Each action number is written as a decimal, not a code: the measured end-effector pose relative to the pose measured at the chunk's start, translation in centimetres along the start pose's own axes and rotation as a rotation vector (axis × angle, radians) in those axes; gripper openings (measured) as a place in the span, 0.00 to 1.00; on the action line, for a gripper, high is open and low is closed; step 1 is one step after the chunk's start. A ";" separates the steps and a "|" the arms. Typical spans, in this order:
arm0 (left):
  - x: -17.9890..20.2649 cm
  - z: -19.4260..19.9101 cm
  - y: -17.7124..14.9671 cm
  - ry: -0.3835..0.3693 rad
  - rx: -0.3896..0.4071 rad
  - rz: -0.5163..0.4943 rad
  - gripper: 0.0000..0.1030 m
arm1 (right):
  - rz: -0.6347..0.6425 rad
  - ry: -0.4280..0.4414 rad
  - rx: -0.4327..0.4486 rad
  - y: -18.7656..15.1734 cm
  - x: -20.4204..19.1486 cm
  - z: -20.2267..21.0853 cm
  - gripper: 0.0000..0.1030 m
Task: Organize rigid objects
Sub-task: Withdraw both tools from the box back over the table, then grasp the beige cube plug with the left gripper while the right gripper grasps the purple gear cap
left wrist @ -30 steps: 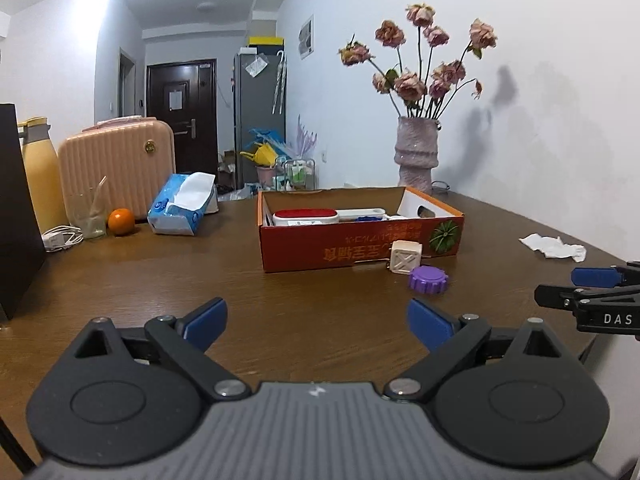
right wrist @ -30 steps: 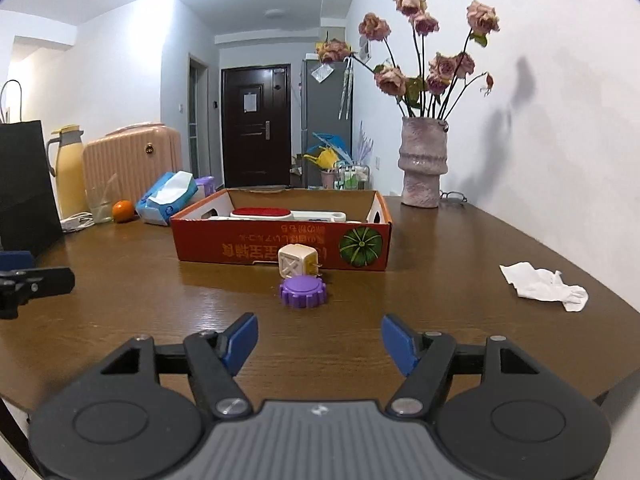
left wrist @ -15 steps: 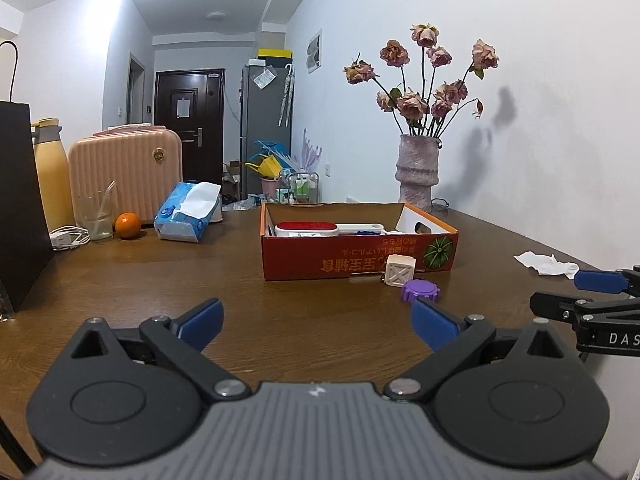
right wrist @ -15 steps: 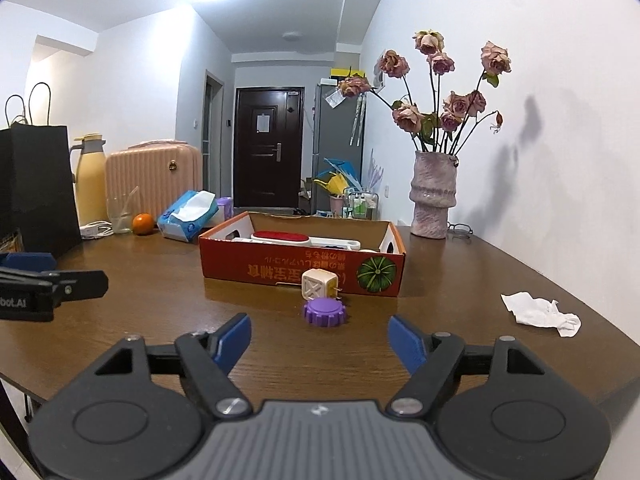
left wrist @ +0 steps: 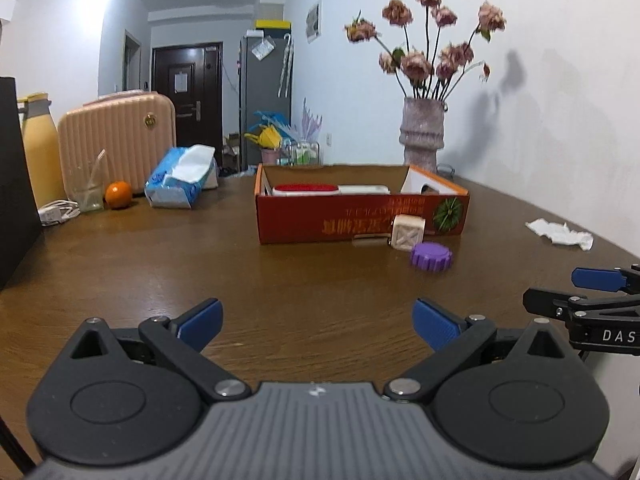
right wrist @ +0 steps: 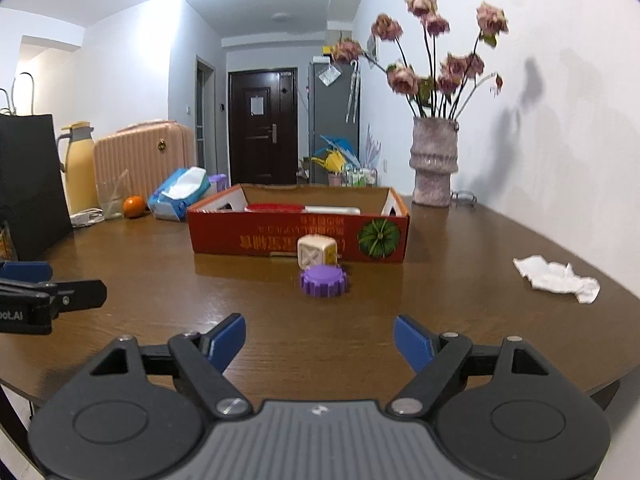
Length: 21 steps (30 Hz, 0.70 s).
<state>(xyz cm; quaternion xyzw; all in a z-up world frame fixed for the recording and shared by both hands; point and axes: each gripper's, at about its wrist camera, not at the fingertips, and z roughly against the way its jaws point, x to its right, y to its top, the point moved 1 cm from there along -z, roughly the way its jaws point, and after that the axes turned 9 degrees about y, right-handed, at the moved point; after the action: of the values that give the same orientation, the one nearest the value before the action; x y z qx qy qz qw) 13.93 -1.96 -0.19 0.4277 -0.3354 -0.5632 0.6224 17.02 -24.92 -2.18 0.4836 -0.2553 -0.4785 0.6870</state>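
Note:
A purple gear-shaped disc (right wrist: 324, 280) lies on the brown table (right wrist: 260, 320), and a cream cube (right wrist: 317, 251) stands just behind it against a red cardboard box (right wrist: 296, 236). The box holds a red-topped white item (left wrist: 306, 189). My right gripper (right wrist: 319, 340) hovers near the table's front edge, straight in front of the disc; its jaws are opening with nothing between them. My left gripper (left wrist: 317, 322) stands open and empty further left. The disc (left wrist: 431, 256), cube (left wrist: 408, 232) and box (left wrist: 360, 220) lie ahead and to its right.
A crumpled white tissue (right wrist: 556, 278) lies at the right. A vase of dried roses (right wrist: 434, 160) stands behind the box. At the back left are a tissue pack (left wrist: 180, 178), an orange (left wrist: 118, 194), a glass (left wrist: 89, 186), a pink suitcase (left wrist: 120, 140), a yellow flask (left wrist: 40, 152) and a black bag (right wrist: 28, 184).
Both views have dipped slightly and the table objects look a little nearer. The right gripper's jaws stand wider apart than one second ago. The left gripper's jaws are unchanged.

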 end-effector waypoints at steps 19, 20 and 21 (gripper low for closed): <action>2.8 -8.7 4.2 -0.007 -0.029 -0.050 1.00 | 0.017 0.049 -0.069 4.0 2.7 -10.9 0.88; 2.8 -9.3 4.4 -0.015 -0.032 -0.043 1.00 | 0.028 0.045 -0.077 4.4 2.8 -11.6 0.88; 2.8 -9.9 4.6 -0.024 -0.036 -0.038 1.00 | 0.029 0.044 -0.098 4.9 3.1 -12.8 0.88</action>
<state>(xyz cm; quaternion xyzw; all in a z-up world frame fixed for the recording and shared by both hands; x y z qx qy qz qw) 25.14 -3.20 -0.24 0.4160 -0.3245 -0.5861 0.6148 30.70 -21.96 -3.19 0.4562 -0.2233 -0.4694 0.7223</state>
